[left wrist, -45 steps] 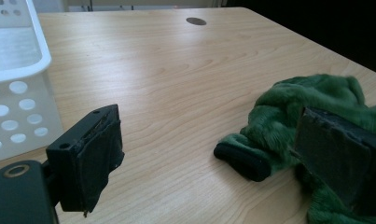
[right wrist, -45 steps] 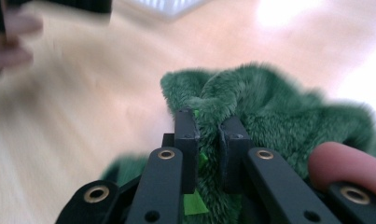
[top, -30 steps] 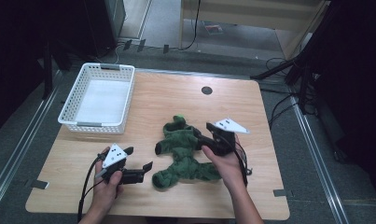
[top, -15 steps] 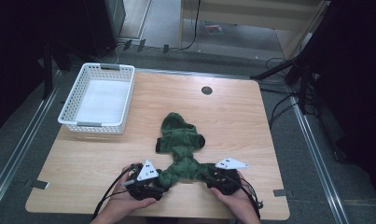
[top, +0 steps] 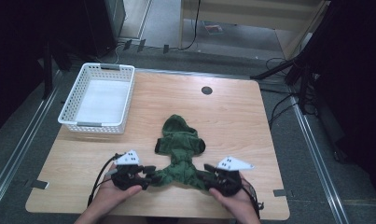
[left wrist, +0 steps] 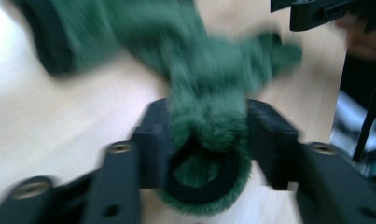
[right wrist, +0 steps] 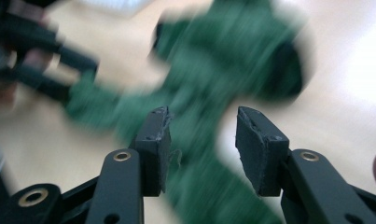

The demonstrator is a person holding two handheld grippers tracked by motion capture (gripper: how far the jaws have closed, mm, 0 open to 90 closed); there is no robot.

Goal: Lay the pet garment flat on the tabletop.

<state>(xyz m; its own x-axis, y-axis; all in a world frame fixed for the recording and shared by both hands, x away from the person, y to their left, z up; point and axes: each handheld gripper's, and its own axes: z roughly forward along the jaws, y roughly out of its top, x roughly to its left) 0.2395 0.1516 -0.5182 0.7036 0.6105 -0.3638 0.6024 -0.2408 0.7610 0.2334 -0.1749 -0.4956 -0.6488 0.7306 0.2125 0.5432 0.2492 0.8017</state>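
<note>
Garment (top: 178, 147): green fleece piece, spread along the middle of the table (top: 251, 121), hooded end pointing away, 2 lower ends drawn to the near edge.
Left gripper (top: 146, 175): clamped on the garment's near-left end; in the left gripper view the fleece (left wrist: 206, 126) sits bunched between both jaws, a black-ribbed cuff (left wrist: 202, 184) poking out below them.
Right gripper (top: 209, 173): at the near-right end; in the right gripper view (right wrist: 202, 140) the jaws stand partly apart with green cloth (right wrist: 209, 196) between and under them, blurred, so cannot tell whether anything is pinched.
Reason for the hold: 1 end per tool, likely to pull the 2 ends apart and flatten the piece before folding or lifting.
Reason for the placement: garment kept central, probably to leave room on all sides for spreading.
Basket (top: 125, 100): white slotted plastic, at the far-left corner of the table, well apart from the garment; nothing inside but its pale floor.
Table hole (top: 206, 90): dark round grommet near the far edge, beyond the hood.
Risk: fleece bunched thickly in the left jaws, likely to slip under a hard tug.
</note>
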